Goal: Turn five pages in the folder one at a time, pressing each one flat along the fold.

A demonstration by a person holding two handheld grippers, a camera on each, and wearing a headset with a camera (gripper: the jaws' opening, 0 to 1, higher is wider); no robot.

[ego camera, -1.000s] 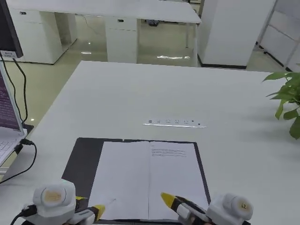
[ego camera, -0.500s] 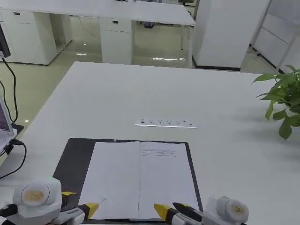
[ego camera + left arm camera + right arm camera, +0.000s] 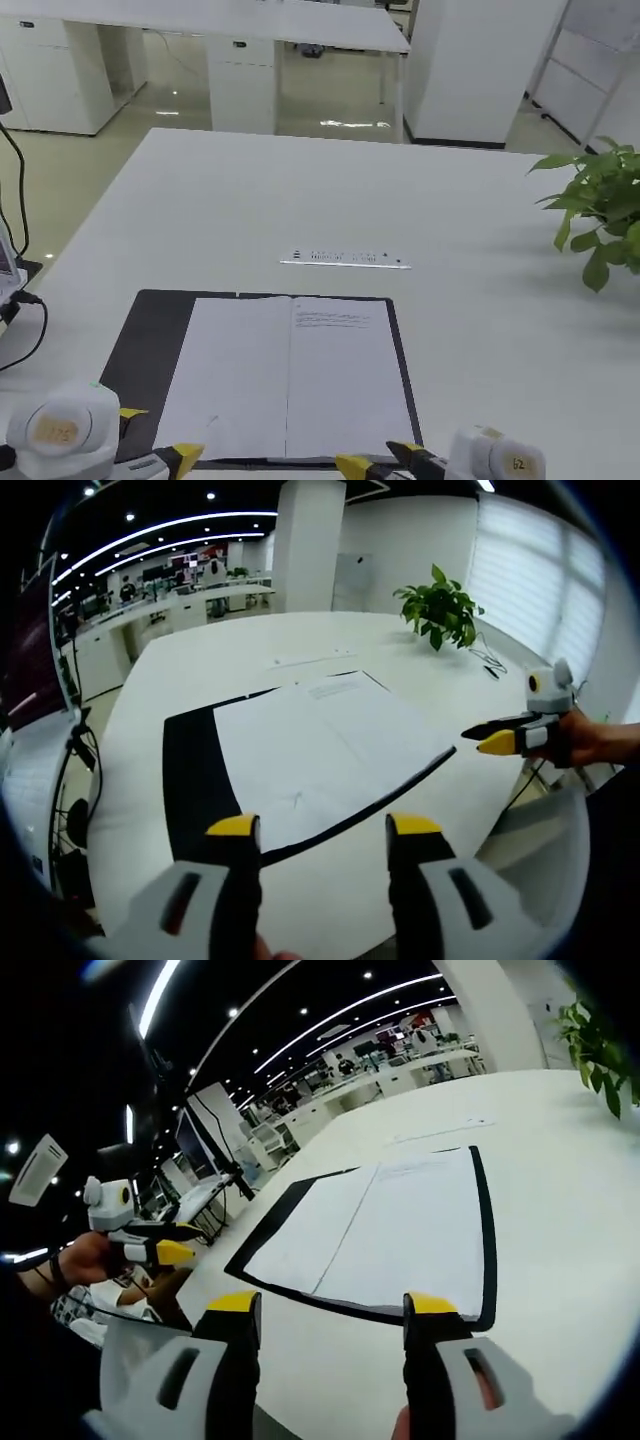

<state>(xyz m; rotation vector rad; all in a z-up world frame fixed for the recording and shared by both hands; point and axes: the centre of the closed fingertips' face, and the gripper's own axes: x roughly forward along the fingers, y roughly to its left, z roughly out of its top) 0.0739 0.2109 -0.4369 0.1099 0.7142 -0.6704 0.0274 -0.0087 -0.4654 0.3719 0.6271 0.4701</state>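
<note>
Hovering before one open folder [image 3: 285, 375], left gripper [image 3: 323, 825] and right gripper [image 3: 333, 1303] hold fingers apart, empty.

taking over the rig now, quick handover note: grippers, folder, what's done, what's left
Left gripper: open, empty, by the near left corner of the folder.
Right gripper: open, empty, by its near right corner.
Folder: open flat on the table, no page lifted; right page has print at the top.
Done: number of pages turned cannot be told.
Left: probably turn the right page over, press it flat along the fold, repeat up to five.
</note>
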